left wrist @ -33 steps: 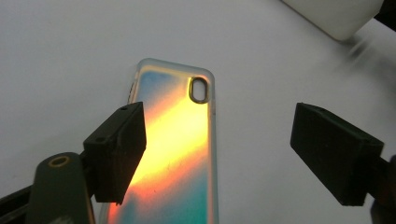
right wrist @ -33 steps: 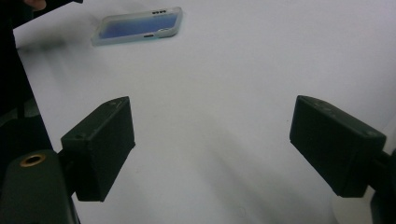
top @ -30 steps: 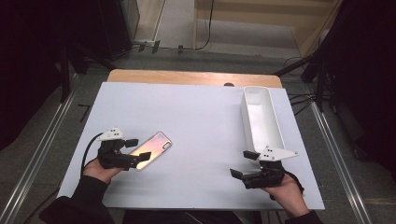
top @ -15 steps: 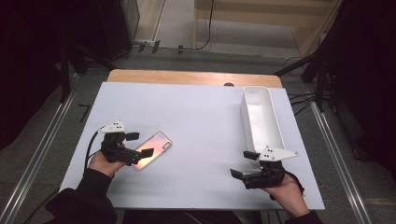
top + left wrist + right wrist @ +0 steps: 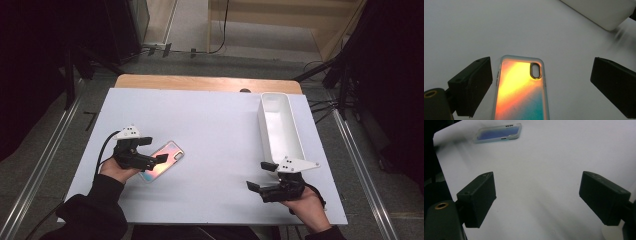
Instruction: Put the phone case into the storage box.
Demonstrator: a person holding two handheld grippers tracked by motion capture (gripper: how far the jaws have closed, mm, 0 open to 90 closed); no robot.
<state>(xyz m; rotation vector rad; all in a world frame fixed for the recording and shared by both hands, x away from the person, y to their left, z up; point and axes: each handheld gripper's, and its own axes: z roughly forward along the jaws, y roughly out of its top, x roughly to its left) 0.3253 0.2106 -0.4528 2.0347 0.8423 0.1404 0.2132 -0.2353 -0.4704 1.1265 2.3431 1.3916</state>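
Phone case (image 5: 520, 92), lying flat on the white surface (image 5: 215, 125) between the jaws of the left tool (image 5: 152, 150). Its long axis runs along the tool's reach: the end with the oval camera cut-out points away from the tool, the other end lies back toward the hand. The case has a clear, rounded rim and an iridescent back, orange and yellow toward the far end and teal nearer the tool. The left tool's jaws have just been opening and stand wide, one on each side of the case, neither pressing it. A white tray (image 5: 280, 127) lies well beyond the case. The right tool (image 5: 262, 176) rests near the tray's close end, jaws apart with nothing between them.
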